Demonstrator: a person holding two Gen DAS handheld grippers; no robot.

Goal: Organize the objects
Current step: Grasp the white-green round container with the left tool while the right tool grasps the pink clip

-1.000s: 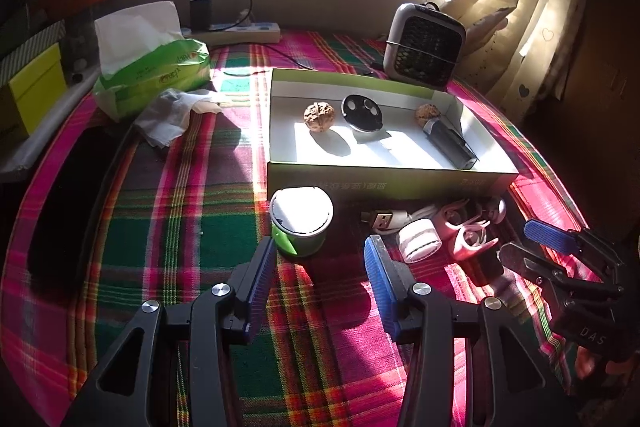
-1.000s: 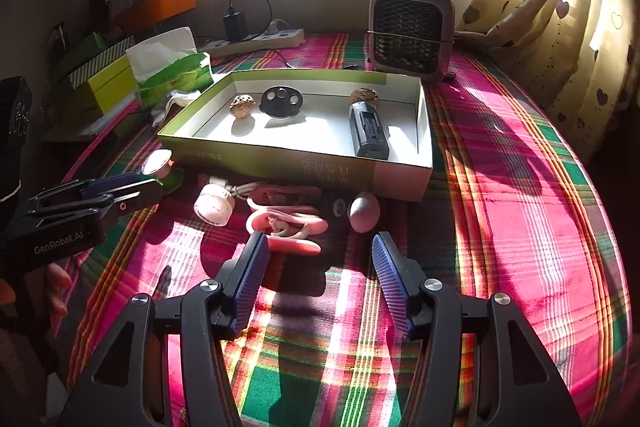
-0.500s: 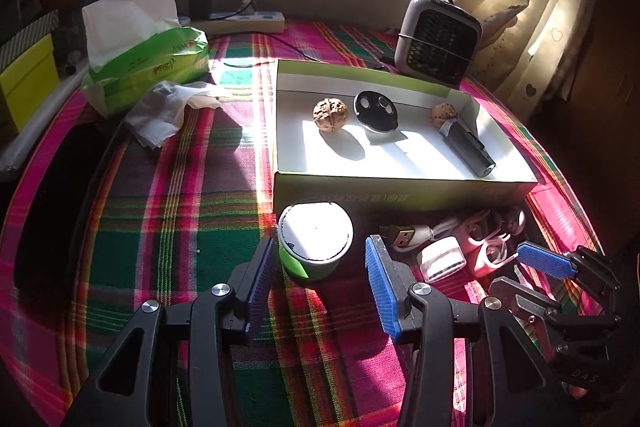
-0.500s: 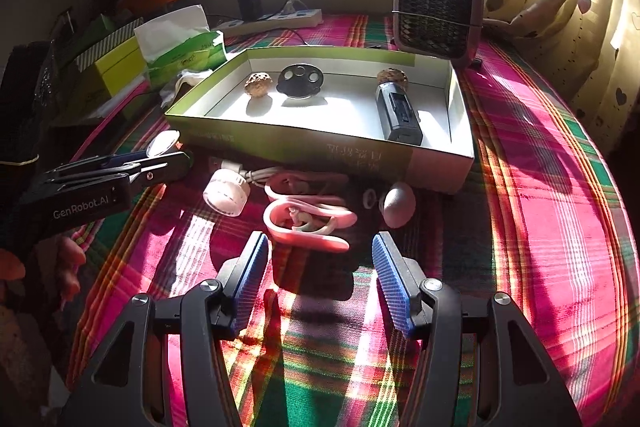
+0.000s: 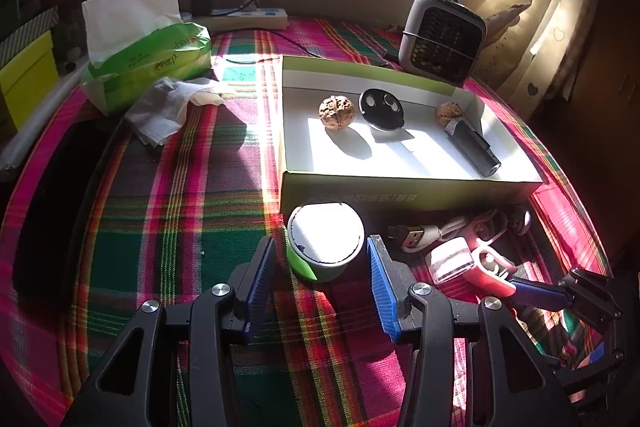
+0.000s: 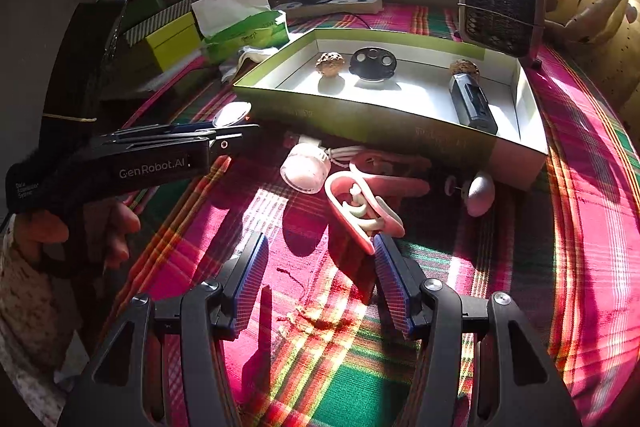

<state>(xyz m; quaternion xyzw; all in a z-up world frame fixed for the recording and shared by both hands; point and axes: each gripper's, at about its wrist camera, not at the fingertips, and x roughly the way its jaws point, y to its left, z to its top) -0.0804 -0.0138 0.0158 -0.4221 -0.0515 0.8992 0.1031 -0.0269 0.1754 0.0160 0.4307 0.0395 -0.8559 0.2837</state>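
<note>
A green box (image 5: pixel 400 187) with a white inside holds two walnuts (image 5: pixel 337 111), a black disc (image 5: pixel 381 109) and a black oblong device (image 5: pixel 474 147). In front of it stands a green tub with a white lid (image 5: pixel 325 241). My left gripper (image 5: pixel 320 281) is open, its pads either side of the tub's near edge. Right of the tub lie a white USB cable (image 5: pixel 420 237), a white round charger (image 6: pixel 305 167), a pink clip (image 6: pixel 360 205) and a pink egg-shaped piece (image 6: pixel 480 193). My right gripper (image 6: pixel 318 285) is open just short of the pink clip.
A plaid cloth (image 5: pixel 160 227) covers the table. A tissue pack (image 5: pixel 148 55) and a crumpled tissue (image 5: pixel 172 107) lie at the back left. A small heater (image 5: pixel 442 37) stands behind the box. A power strip (image 5: pixel 248 19) lies by the wall.
Both grippers have moved forward. The left one has come up to the green tub, the right one up to the pink clip. Both stay open.
</note>
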